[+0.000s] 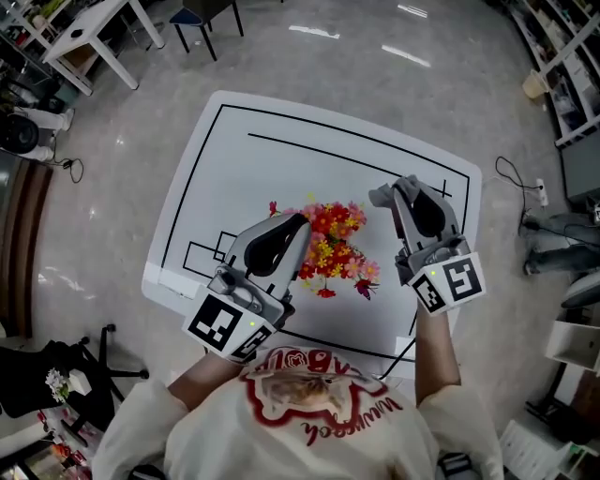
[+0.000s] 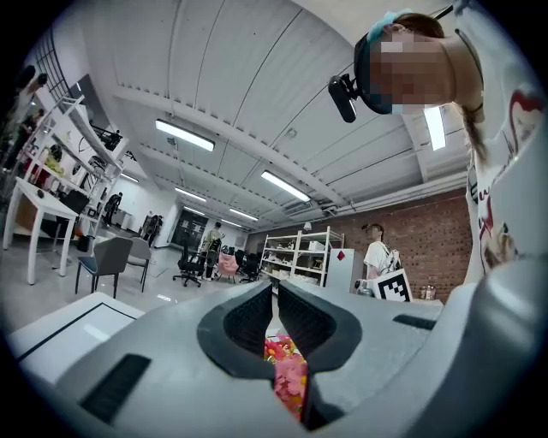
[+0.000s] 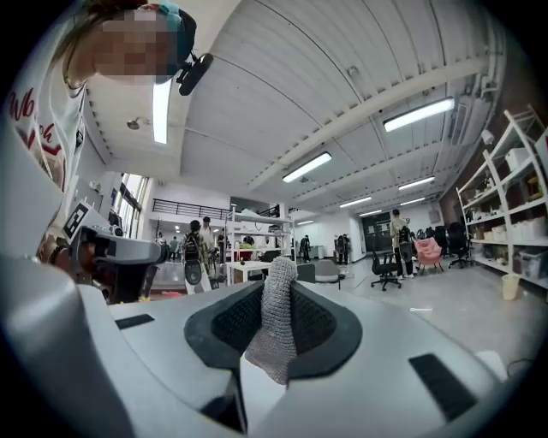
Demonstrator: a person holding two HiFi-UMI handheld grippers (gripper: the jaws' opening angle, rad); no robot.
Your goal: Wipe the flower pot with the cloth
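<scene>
A bunch of red, yellow and pink flowers (image 1: 333, 246) stands mid-table; the pot under them is hidden by the blooms. My left gripper (image 1: 302, 225) lies level with its tip at the flowers' left edge. In the left gripper view its jaws (image 2: 275, 291) stand shut, and the flowers (image 2: 287, 376) show through the slit below them. My right gripper (image 1: 398, 187) is just right of the flowers, shut on a grey knitted cloth (image 1: 380, 197). In the right gripper view the cloth (image 3: 276, 334) is pinched upright between the pads.
The white table (image 1: 281, 159) has black lines marked on it. A cable (image 1: 520, 178) lies on the floor at the right. A white desk (image 1: 94, 37) and a chair (image 1: 202, 19) stand at the far left. Shelving lines the right side.
</scene>
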